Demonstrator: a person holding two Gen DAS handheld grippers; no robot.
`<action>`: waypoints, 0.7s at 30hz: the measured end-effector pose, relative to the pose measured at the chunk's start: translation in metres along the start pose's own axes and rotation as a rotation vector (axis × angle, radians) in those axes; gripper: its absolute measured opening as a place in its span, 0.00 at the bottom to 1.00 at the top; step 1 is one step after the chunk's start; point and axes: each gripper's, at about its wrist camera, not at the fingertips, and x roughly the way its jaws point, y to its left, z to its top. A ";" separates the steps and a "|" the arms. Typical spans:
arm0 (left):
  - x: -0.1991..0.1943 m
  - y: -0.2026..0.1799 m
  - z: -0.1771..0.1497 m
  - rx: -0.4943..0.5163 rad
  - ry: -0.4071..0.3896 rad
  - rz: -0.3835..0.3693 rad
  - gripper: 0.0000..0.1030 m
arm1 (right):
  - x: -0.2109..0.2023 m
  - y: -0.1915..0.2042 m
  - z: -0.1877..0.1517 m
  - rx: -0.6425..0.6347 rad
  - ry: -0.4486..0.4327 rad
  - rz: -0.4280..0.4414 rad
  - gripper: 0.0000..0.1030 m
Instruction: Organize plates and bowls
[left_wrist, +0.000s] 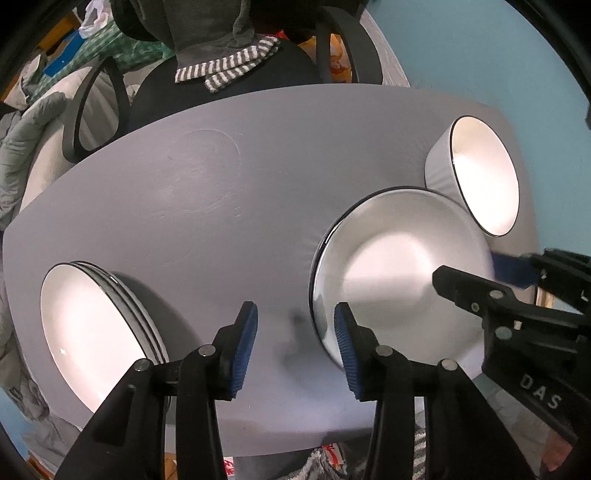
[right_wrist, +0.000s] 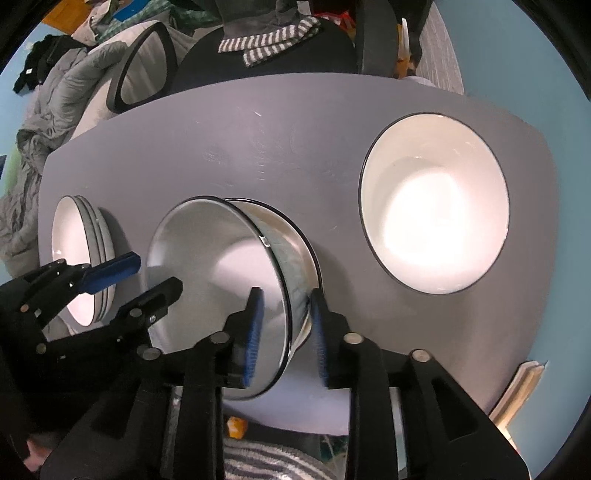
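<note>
- Right gripper (right_wrist: 286, 328): jaws straddle the rim of a white black-rimmed bowl (right_wrist: 221, 280), one blue pad inside and one outside the wall; whether they are clamped tight cannot be told.
- Left gripper (left_wrist: 295, 347): jaws wide, holding nothing, just beside that bowl (left_wrist: 399, 280).
- Bowl sits near the grey table's (right_wrist: 258, 147) near edge.
- Stack of plates (right_wrist: 79, 254): left end.
- Second bowl (right_wrist: 436, 214): right end.

My right gripper (right_wrist: 286, 332) straddles the near rim of a white bowl (right_wrist: 207, 258), pads either side. At nine o'clock, my left gripper (right_wrist: 147, 275) hangs spread before stacked plates (right_wrist: 79, 236). A second bowl (right_wrist: 436, 203) sits at two o'clock.
</note>
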 end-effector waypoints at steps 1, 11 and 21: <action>-0.001 0.001 0.000 0.000 -0.003 -0.001 0.46 | -0.003 0.000 -0.001 -0.008 -0.013 -0.014 0.35; -0.018 0.006 -0.002 0.010 -0.036 -0.032 0.47 | -0.026 -0.009 -0.008 0.007 -0.056 -0.025 0.37; -0.037 -0.009 0.019 0.076 -0.052 -0.045 0.59 | -0.050 -0.038 -0.021 0.054 -0.090 -0.030 0.53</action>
